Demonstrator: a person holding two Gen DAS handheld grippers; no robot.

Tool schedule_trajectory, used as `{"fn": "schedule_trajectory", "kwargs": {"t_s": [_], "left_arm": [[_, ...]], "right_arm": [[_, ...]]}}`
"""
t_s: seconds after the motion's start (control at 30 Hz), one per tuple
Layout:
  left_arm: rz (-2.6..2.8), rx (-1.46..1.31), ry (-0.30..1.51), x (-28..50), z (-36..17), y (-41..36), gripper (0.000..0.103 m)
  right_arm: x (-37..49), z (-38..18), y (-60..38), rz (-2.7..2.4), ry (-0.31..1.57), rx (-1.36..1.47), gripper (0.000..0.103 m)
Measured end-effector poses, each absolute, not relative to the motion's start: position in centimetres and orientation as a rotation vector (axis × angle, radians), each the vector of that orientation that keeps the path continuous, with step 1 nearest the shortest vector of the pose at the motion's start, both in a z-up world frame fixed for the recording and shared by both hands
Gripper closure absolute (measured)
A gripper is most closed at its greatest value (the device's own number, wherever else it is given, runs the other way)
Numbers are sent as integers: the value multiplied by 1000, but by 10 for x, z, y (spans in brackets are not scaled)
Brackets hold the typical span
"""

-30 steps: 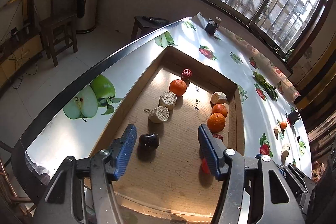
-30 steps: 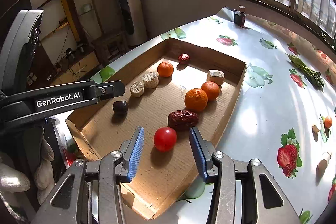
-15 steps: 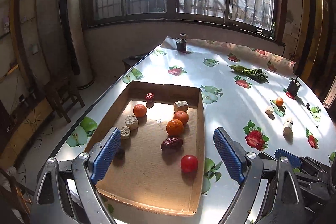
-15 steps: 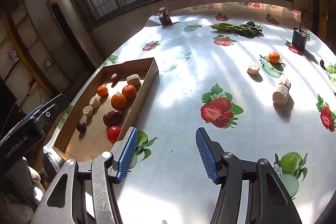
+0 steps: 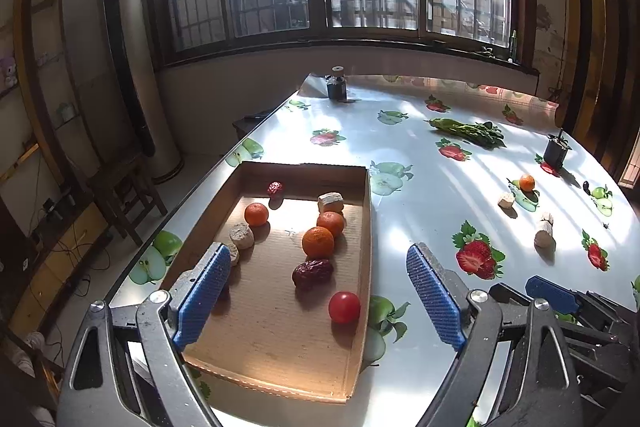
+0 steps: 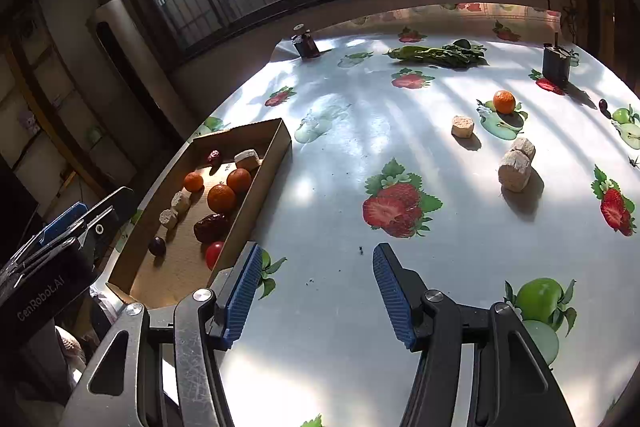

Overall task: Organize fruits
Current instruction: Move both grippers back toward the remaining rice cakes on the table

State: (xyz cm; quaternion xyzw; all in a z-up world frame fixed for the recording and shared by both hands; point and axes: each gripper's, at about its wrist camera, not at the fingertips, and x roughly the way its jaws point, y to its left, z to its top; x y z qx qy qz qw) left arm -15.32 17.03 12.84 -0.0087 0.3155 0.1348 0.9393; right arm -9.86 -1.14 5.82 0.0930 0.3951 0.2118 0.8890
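A cardboard tray (image 5: 366,227) (image 6: 256,195) lies on the table's left side. It holds a cherry tomato (image 5: 344,307), a brown date (image 5: 313,271), several oranges (image 5: 318,242), beige chunks (image 5: 241,235), a small red date (image 5: 275,188) and a dark plum (image 6: 157,246). My left gripper (image 5: 318,299) is open and empty above the tray's near end. My right gripper (image 6: 316,297) is open and empty over bare tablecloth, right of the tray. An orange (image 6: 504,101), two beige chunks (image 6: 463,126) (image 6: 516,167) and a dark grape (image 6: 604,105) lie on the far right of the table.
The fruit-print tablecloth (image 6: 360,131) covers the table. Green vegetables (image 6: 440,53), a dark jar (image 6: 306,43) and a dark box (image 6: 556,61) stand at the back. The table's left edge drops to the floor, with a wooden chair (image 5: 124,187) there.
Both grippers pulled back and rose from the tray. The right gripper left the cherry tomato in the tray and swung right over the tablecloth. The left gripper's view tilted up.
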Motion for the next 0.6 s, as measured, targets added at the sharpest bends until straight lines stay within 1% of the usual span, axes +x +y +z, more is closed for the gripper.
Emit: {"fn": "schedule_trajectory", "kwargs": {"t_s": [0.6], "left_arm": [[290, 8, 638, -152, 126, 166, 14]], "right_arm": [[-96, 53, -12, 441, 834, 199, 41]]}}
